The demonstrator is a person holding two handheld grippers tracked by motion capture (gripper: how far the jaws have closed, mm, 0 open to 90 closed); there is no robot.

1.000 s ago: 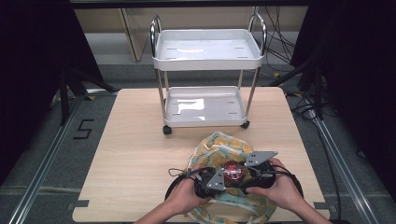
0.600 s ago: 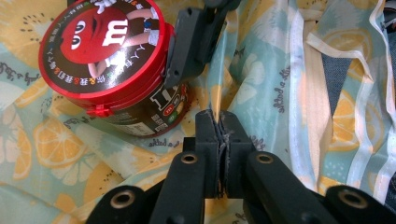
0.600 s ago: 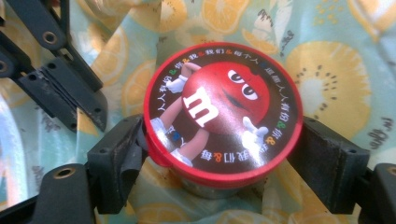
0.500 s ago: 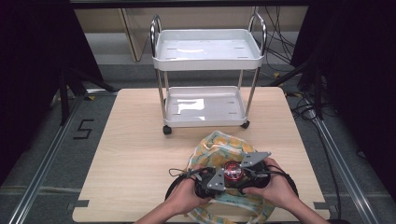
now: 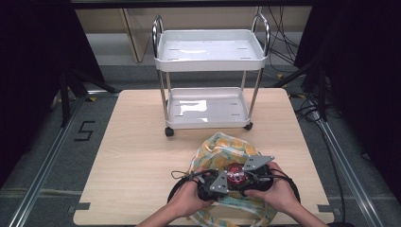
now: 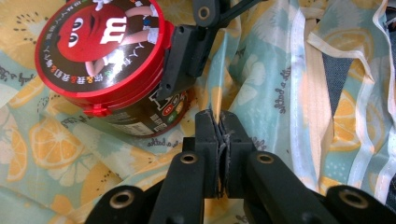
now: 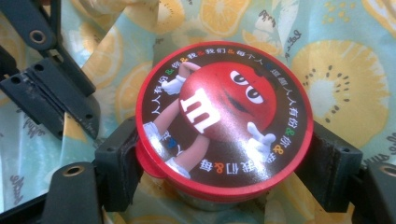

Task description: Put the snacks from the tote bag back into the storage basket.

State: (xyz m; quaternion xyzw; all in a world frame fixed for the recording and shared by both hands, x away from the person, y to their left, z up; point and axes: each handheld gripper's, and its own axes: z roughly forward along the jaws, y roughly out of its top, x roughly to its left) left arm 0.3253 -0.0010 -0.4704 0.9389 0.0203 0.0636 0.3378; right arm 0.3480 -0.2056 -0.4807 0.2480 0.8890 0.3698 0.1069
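- Farthest off, a white two-tier trolley (image 5: 208,75) is standing on its castors at the far middle of the wooden table (image 5: 132,161).
- Nearer, a lemon-print cloth bag (image 5: 222,146) is lying spread over the table's near right part, its pale handles trailing toward the near edge.
- Sitting upright on that bag, a red-lidded M&M's candy tub (image 5: 235,174) is resting between the person's two hands.
- Reaching in from the right, the right gripper (image 7: 224,163) is clamping the tub, one black pad pressing each side of it just under the lid.
- Waiting just left of the tub, the left gripper (image 6: 221,126) is keeping its jaws pressed together, pinching a fold of the bag's cloth.
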